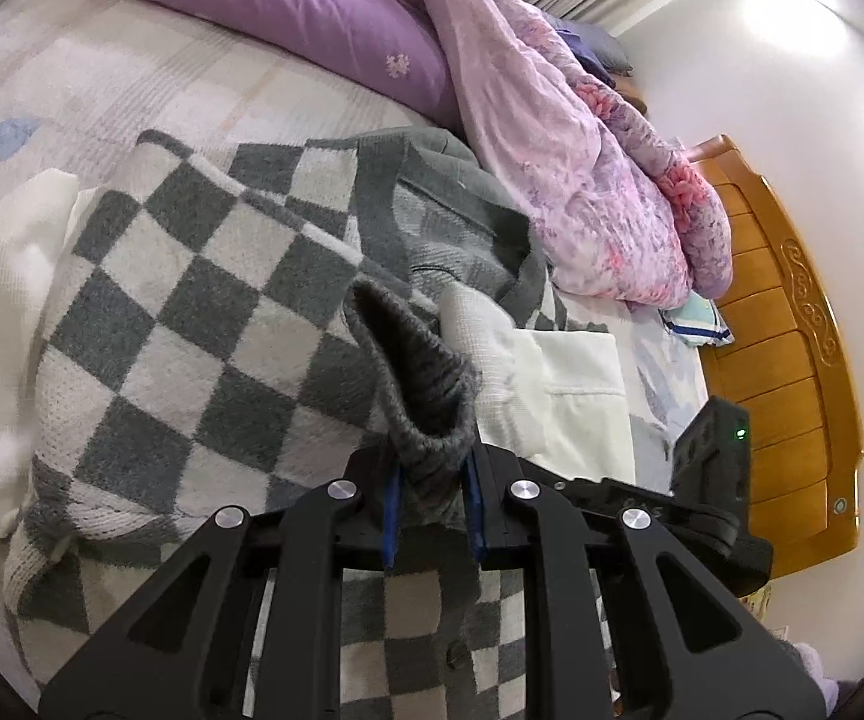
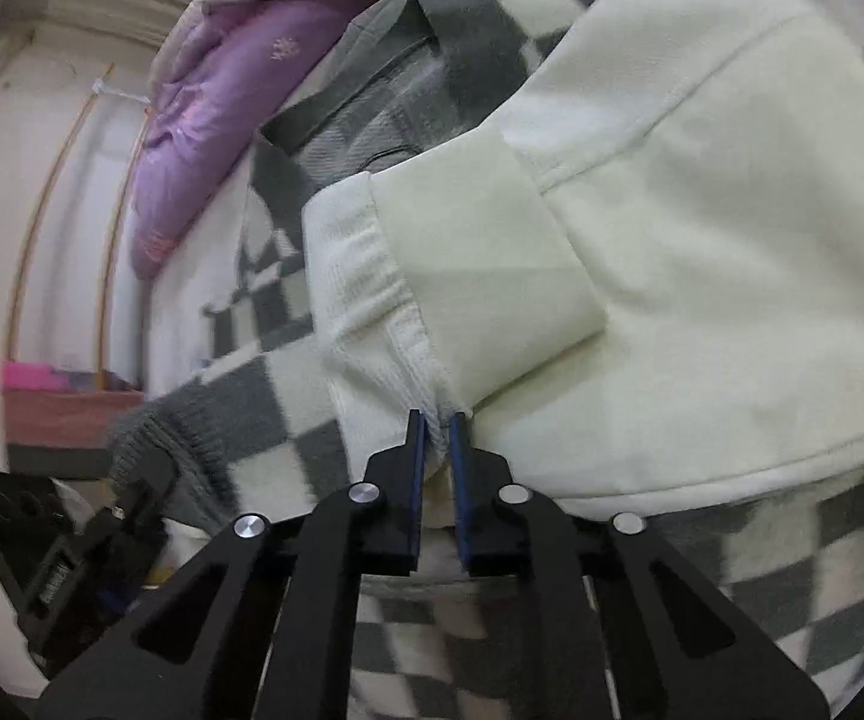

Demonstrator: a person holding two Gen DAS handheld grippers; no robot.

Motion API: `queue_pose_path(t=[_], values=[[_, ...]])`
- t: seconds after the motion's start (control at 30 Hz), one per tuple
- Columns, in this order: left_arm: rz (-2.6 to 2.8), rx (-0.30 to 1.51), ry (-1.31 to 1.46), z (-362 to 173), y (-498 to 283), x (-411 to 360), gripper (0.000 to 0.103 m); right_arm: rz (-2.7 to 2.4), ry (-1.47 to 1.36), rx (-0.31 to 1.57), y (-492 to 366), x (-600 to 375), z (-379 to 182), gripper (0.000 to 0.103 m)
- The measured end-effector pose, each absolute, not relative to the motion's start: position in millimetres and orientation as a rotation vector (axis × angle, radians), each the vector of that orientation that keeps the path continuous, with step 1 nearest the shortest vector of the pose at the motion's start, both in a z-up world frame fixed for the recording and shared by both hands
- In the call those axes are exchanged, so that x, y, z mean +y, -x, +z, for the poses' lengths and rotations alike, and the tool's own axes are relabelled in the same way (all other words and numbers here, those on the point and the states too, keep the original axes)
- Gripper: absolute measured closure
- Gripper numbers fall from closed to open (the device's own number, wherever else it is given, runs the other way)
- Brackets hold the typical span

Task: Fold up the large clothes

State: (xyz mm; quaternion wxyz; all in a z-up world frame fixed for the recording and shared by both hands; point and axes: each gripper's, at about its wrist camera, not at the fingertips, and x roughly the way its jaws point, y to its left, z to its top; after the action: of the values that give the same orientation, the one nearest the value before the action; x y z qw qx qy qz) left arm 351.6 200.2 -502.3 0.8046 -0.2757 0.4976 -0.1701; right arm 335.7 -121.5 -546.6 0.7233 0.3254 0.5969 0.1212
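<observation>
A grey-and-white checkered knit sweater [image 1: 192, 324] lies spread on the bed, with a cream-white garment [image 2: 702, 240] partly on and beside it. My left gripper [image 1: 432, 468] is shut on the sweater's grey ribbed cuff [image 1: 426, 384], which stands up between the jaws. My right gripper [image 2: 437, 438] is shut on the ribbed white cuff [image 2: 372, 312] of the cream garment's sleeve, held over the checkered sweater [image 2: 264, 396]. The left gripper shows in the right wrist view at lower left [image 2: 132, 480], with the grey cuff [image 2: 150, 426] in it.
A bunched purple and pink floral quilt [image 1: 552, 138] lies along the far side of the bed. A wooden headboard [image 1: 792, 360] stands at the right. The pale patterned sheet [image 1: 132, 78] shows beyond the sweater. The right gripper's body [image 1: 714, 450] is close at right.
</observation>
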Motion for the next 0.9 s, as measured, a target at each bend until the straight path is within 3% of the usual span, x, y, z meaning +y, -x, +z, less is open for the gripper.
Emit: queue_pose_path(t=[0.23, 0.53, 0.77, 0.9], values=[[-0.316, 1.059, 0.599, -506.5, -355.5, 210.5, 0.087, 0.173, -0.76, 1.103, -326.7, -187.4, -513.5, 0.102], [-0.261, 1.042, 0.573, -512.1, -361.9, 246.3, 0.087, -0.217, -0.574, 0.877, -304.2, -407.8, -457.7, 0.102], [-0.194, 1.069, 0.535, -531.4, -360.6, 282.1, 0.086, -0.633, -0.443, 0.862, -282.4, -530.7, -489.3, 0.101], [-0.146, 1.092, 0.552, -549.9, -360.1, 298.6, 0.086, -0.573, -0.465, 0.979, -282.5, -511.1, -512.1, 0.097]])
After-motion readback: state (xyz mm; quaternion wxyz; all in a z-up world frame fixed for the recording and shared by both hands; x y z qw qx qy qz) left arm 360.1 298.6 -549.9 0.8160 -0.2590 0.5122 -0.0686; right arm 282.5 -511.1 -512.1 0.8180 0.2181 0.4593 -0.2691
